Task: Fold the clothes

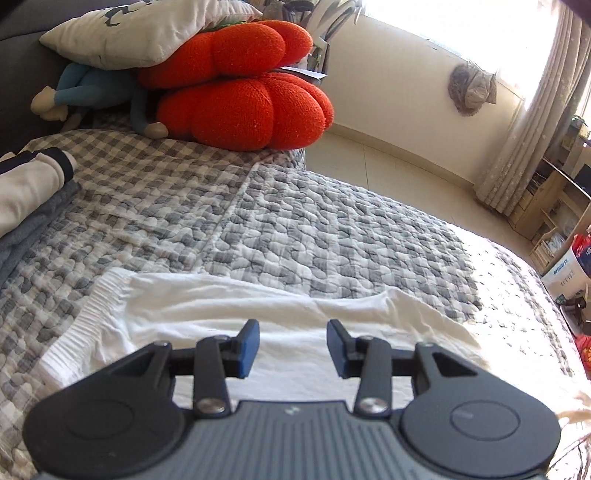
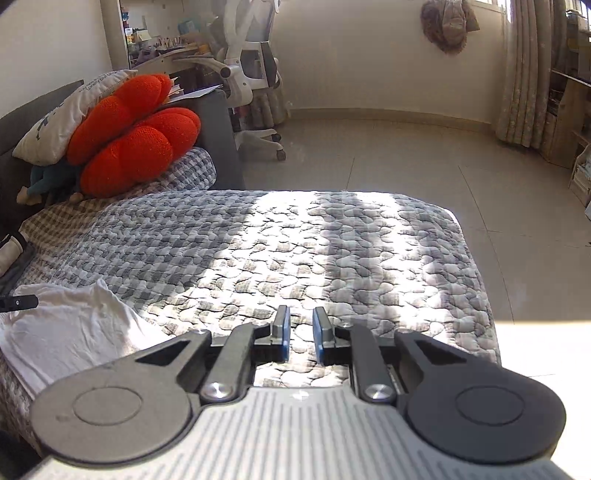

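Observation:
A white garment (image 1: 207, 317) with a ribbed elastic band at its left end lies flat on the grey checked quilt (image 1: 295, 221). My left gripper (image 1: 292, 334) hovers over the garment, open, with nothing between its blue pads. In the right wrist view the same white garment (image 2: 66, 332) lies crumpled at the lower left. My right gripper (image 2: 300, 328) stands to its right over bare quilt (image 2: 332, 251), its jaws a small gap apart and holding nothing. A folded cream and dark garment (image 1: 26, 188) rests on grey cloth at the far left.
Two orange pumpkin cushions (image 1: 240, 107), a white pillow (image 1: 122, 33) and a blue plush toy (image 1: 88, 92) sit at the bed's head. Beyond the bed's edge lie tiled floor (image 2: 406, 155), a white office chair (image 2: 251, 74), curtains (image 1: 535, 122) and wooden shelves (image 1: 554, 206).

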The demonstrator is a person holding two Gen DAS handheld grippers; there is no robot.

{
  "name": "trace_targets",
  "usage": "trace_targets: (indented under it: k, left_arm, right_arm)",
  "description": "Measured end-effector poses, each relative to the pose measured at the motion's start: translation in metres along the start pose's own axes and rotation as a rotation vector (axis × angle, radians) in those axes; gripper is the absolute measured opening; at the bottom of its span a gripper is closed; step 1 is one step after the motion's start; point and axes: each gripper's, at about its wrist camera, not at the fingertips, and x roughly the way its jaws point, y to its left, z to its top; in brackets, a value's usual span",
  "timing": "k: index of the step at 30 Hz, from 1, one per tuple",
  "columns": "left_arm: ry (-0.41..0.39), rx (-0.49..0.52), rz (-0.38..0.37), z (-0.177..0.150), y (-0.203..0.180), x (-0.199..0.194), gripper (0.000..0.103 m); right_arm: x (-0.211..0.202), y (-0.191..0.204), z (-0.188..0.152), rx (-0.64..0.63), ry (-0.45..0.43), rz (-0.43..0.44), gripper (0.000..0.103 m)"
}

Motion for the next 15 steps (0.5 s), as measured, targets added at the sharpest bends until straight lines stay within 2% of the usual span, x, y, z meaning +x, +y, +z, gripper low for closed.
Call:
trace_targets:
  k: [2, 6, 8, 11, 12, 15]
  left_arm:
    - [0.011, 0.036, -0.031, -0.006, -0.011, 0.004, 0.041]
    - [0.029, 0.078, -0.037, -0.015, -0.024, 0.014, 0.043]
    - [0.044, 0.079, -0.032, -0.017, -0.026, 0.019, 0.043]
    - [0.055, 0.081, -0.025, -0.018, -0.026, 0.024, 0.044]
    - [0.053, 0.085, -0.022, -0.018, -0.027, 0.024, 0.044]
    - [0.05, 0.093, -0.015, -0.018, -0.029, 0.026, 0.044]
  right_arm:
    - [-0.012, -0.028, -0.01, 0.037, -0.009, -0.049, 0.026]
    - [-0.036, -0.089, -0.033, 0.118, -0.012, -0.144, 0.027]
    - [-0.046, -0.117, -0.048, 0.179, 0.007, -0.139, 0.027]
    - [-0.06, -0.14, -0.07, 0.21, 0.027, -0.075, 0.027]
    - [-0.063, -0.142, -0.076, 0.199, 0.029, -0.05, 0.027]
    - [-0.057, -0.137, -0.086, 0.144, 0.092, -0.053, 0.027]
